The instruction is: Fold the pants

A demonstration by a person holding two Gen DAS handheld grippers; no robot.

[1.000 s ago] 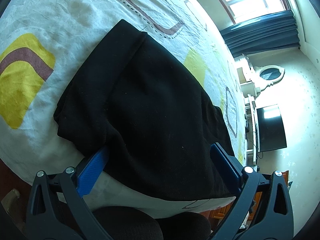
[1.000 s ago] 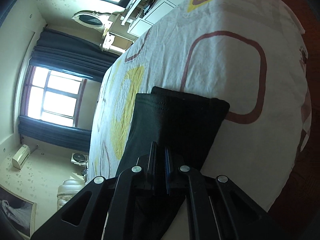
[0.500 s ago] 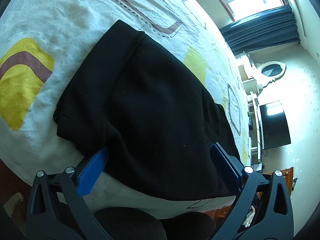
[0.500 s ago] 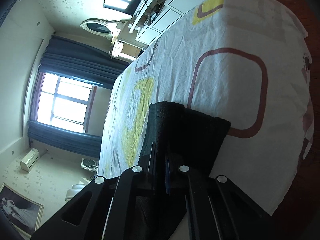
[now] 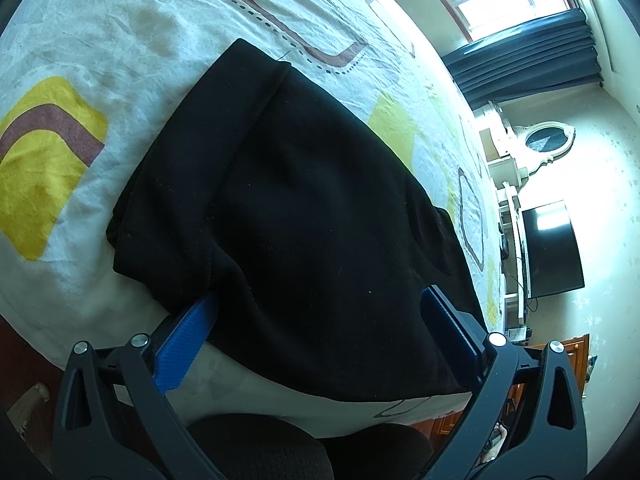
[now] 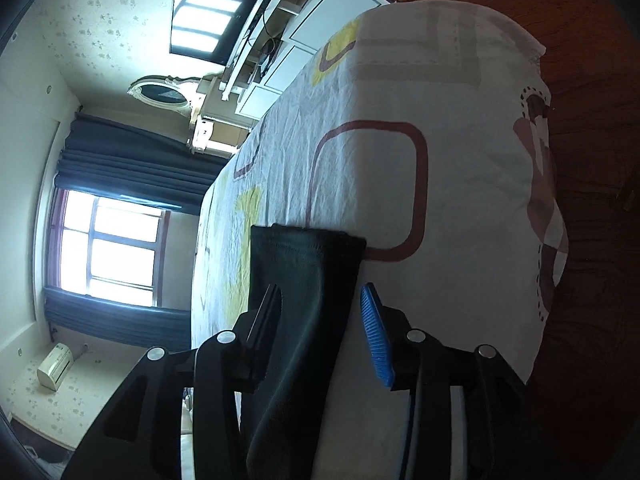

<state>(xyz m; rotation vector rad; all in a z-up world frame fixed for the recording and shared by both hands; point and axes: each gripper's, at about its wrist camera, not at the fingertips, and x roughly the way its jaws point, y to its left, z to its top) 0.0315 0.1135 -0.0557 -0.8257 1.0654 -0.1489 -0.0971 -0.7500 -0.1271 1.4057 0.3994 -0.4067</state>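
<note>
Releasing a finished fold: the right gripper (image 6: 320,312) is opening around the pants (image 5: 312,220), which lie folded on the bed (image 5: 100,60); the left gripper (image 5: 320,320) stands wide. Next: withdraw cleanly without dragging cloth.

A bed (image 5: 120,40) fills the room, its white sheet printed with yellow and brown shapes. Daylight pours through the window (image 6: 108,248), dark curtains (image 6: 132,164) drawn aside. A black television (image 6: 212,16) hangs on the pale flowered wall above white cabinets (image 6: 288,56); an oval mirror (image 5: 546,141) beside it. Dark wooden floor (image 6: 592,160).
</note>
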